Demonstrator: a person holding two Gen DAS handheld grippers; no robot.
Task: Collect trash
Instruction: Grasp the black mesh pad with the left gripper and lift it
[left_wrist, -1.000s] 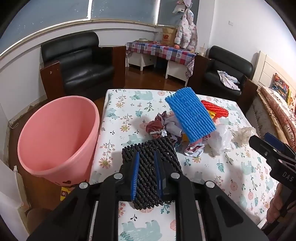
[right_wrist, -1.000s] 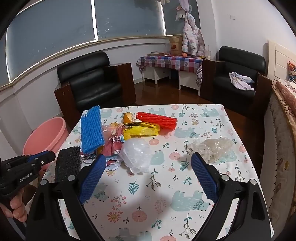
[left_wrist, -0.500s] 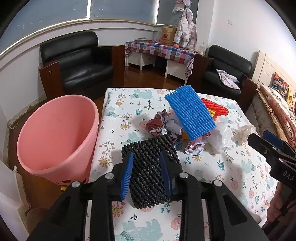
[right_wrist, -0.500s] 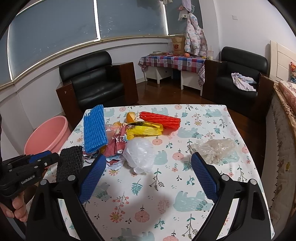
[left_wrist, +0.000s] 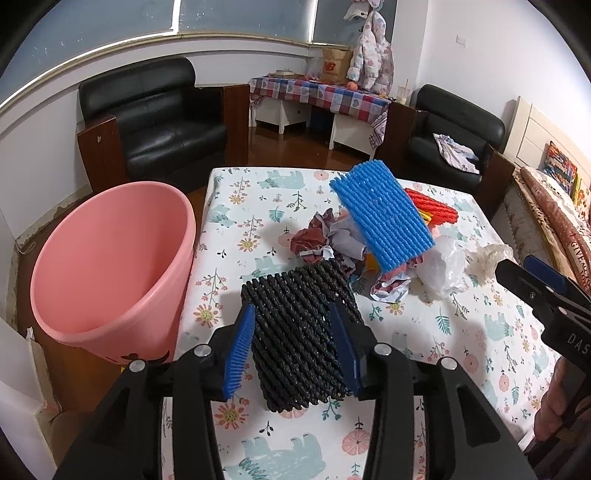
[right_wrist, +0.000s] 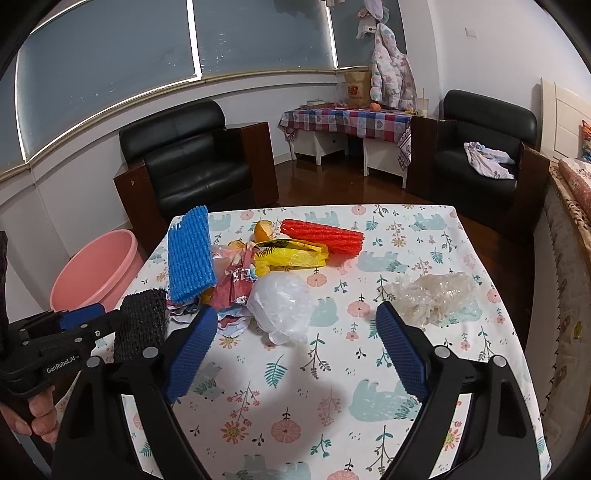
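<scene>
Black foam net (left_wrist: 301, 334) lying on the floral surface (left_wrist: 236, 229) between the fingers of the left claw (left_wrist: 293, 349), no longer pinched: blue pads that squeezed its middle a second ago now spread to either flank, close to its sides, contact not clear. Net broader and flatter than before, unpinched, same spot on the surface. Just ahead and right of that claw, the heap of trash: crumpled paper (left_wrist: 317, 242), blue foam net (left_wrist: 382, 218) propped over it, red foam net (left_wrist: 432, 203) behind, white plastic bag (left_wrist: 441, 267) at the near right. Left of the claw, beyond the surface edge, pink bin (left_wrist: 110, 258), unchanged. Right claw (right_wrist: 297, 350) wide open, gripping nothing, hovering over bare surface as before; white bag (right_wrist: 282, 306) just ahead between its pads, clear crumpled plastic (right_wrist: 434, 293) ahead to the right, yellow wrapper (right_wrist: 291, 256) farther on.
</scene>
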